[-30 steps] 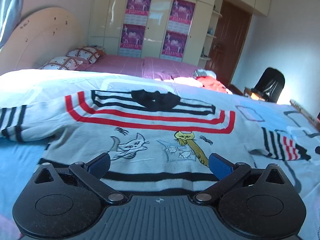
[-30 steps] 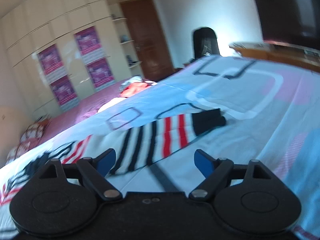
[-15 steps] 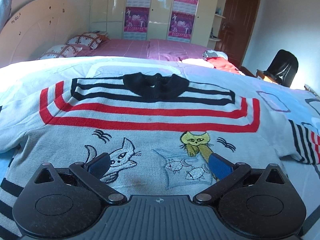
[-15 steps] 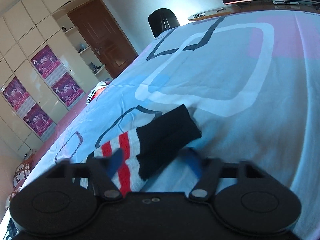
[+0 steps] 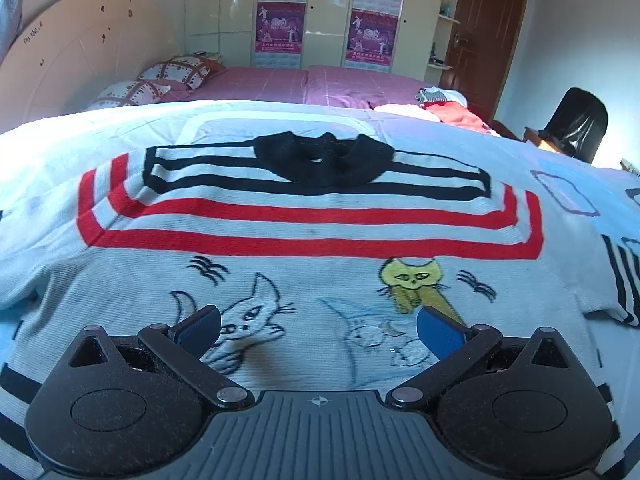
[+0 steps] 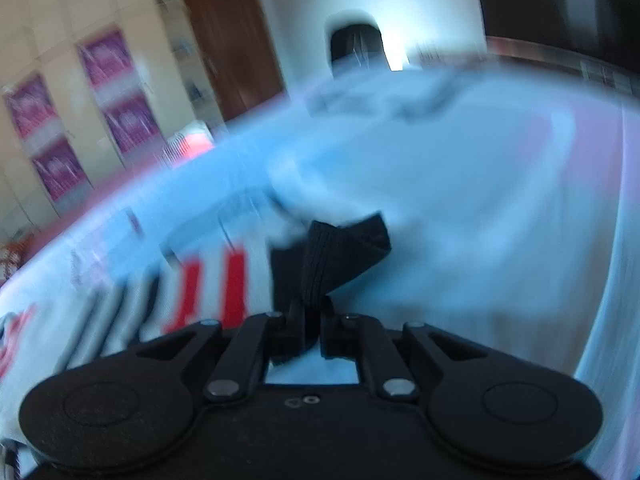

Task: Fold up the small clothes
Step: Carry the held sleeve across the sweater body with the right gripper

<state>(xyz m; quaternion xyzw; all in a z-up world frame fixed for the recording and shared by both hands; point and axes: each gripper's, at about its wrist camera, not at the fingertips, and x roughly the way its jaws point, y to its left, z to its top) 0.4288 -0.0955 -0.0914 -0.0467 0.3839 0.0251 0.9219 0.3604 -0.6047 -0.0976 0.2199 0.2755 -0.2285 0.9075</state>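
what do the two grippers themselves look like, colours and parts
Both are matte black plastic: two round discs joined by linkage bars with silver pivot pins. The left gripper has blue finger pads, a ribbed grey centre plate and a small compass-like mark. The right gripper looks the same, its pads hidden.

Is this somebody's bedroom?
Most likely, yes. There's a bed with a sweater spread on it, pillows by a headboard, and tall closets along the far wall.

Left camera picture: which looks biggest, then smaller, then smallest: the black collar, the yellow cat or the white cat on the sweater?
1. black collar, the widest by far, though farthest from the camera.
2 and 3. white cat and yellow cat look much alike; the white one is nearer and partly behind the left gripper, so I won't rank them.
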